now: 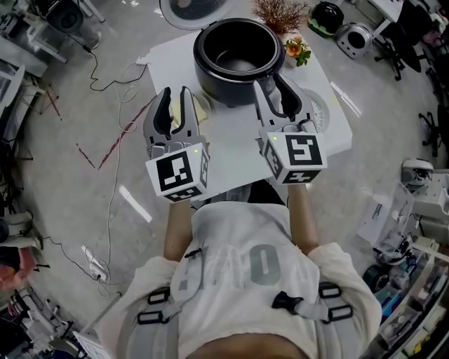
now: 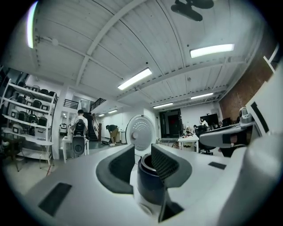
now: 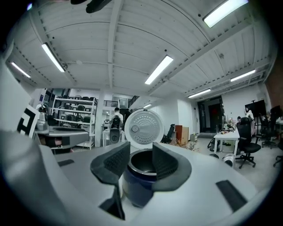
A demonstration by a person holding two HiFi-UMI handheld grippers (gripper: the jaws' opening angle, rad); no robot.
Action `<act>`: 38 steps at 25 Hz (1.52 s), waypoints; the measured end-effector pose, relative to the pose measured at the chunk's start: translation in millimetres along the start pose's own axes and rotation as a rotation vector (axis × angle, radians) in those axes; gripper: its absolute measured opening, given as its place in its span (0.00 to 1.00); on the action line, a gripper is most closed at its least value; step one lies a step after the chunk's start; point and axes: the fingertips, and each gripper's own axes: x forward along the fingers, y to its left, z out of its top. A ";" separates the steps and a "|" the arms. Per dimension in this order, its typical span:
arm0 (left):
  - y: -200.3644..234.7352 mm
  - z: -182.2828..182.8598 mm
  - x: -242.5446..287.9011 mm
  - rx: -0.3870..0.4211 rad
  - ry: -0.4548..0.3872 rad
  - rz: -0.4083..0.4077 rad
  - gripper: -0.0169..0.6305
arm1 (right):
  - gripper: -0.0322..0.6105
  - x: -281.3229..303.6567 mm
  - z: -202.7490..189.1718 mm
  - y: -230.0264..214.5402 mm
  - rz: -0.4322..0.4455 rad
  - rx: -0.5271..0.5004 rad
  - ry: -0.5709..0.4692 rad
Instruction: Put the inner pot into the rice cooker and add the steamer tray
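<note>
The dark rice cooker [image 1: 238, 59] stands at the far side of the white table [image 1: 231, 151], its white lid [image 1: 193, 10] swung up behind it. Its round opening shows a dark inside; I cannot tell whether the inner pot sits in it. My left gripper [image 1: 175, 95] and right gripper [image 1: 272, 84] hover side by side just short of the cooker, both pointing at it. Both stand open with nothing between their fingers. In the left gripper view the cooker [image 2: 148, 176] and lid [image 2: 140, 134] show between the jaws. The right gripper view shows the cooker [image 3: 139, 181] the same way.
A pale round translucent piece [image 1: 319, 112] lies on the table right of the right gripper, and a cream object [image 1: 200, 109] lies by the left one. Flowers [image 1: 297, 49] and a dried plant [image 1: 279, 12] stand behind the cooker. Cables trail over the floor [image 1: 105, 84] at left.
</note>
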 end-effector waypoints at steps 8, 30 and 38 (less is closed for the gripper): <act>-4.2 -15.7 -21.6 -0.002 0.025 -0.032 0.23 | 0.29 -31.7 -21.3 23.0 0.010 0.001 0.028; -202.8 -79.9 70.0 -0.151 0.245 -0.161 0.25 | 0.28 -54.9 -71.4 -205.8 -0.110 -0.103 0.189; -262.6 -166.9 85.7 -0.251 0.437 -0.112 0.28 | 0.29 -53.2 -152.9 -275.5 -0.043 -0.127 0.345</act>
